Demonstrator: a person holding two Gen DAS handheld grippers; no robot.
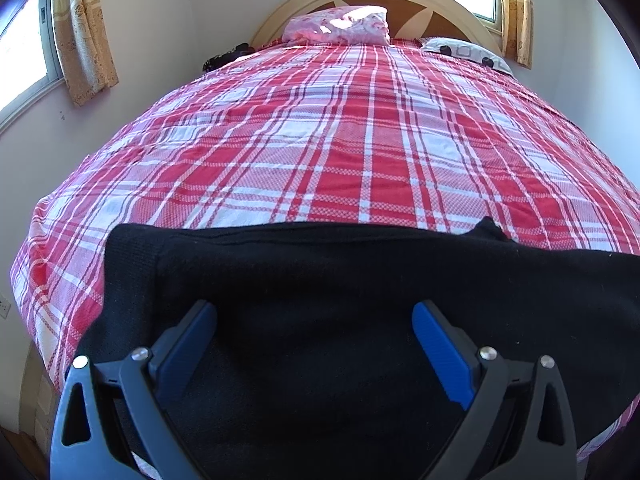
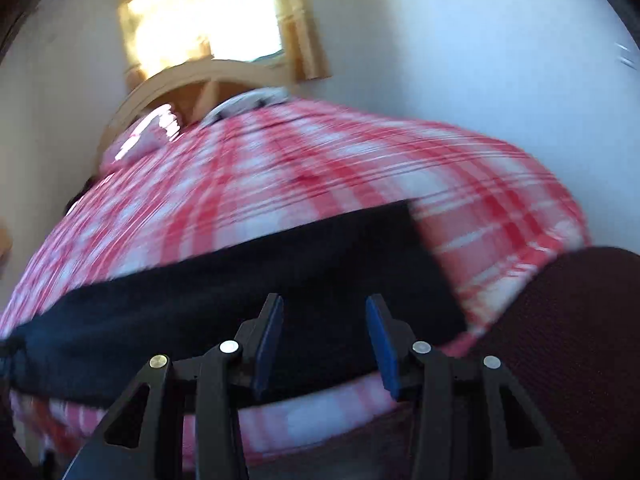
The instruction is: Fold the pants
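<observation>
Pants: your black pants [image 1: 340, 280] lie flat across the near end of the bed, stretched from side to side; in the right wrist view they [image 2: 224, 288] cross the frame as a dark band.
Bed: a red-and-white plaid bedspread [image 1: 320, 140] covers it, and the pants rest directly on this cloth.
Left gripper: your left gripper [image 1: 315, 312] hovers over the pants with its 2 blue pads far apart; nothing sits between them.
Right gripper: your right gripper [image 2: 325, 308] is partly spread, a clear gap between its 2 blue pads, with no cloth pinched; the pants lie beyond and under it. This view is smeared with motion blur.
Pillows: a pink floral pillow [image 1: 340, 26] and a grey-and-white patterned pillow [image 1: 468, 52] sit at the far end against the curved wooden headboard [image 1: 432, 0].
Windows: yellow curtains [image 1: 84, 40] hang beside a window on the left wall.
Person: a dark maroon knitted sleeve or garment [image 2: 572, 340] fills the lower right of the right wrist view.
</observation>
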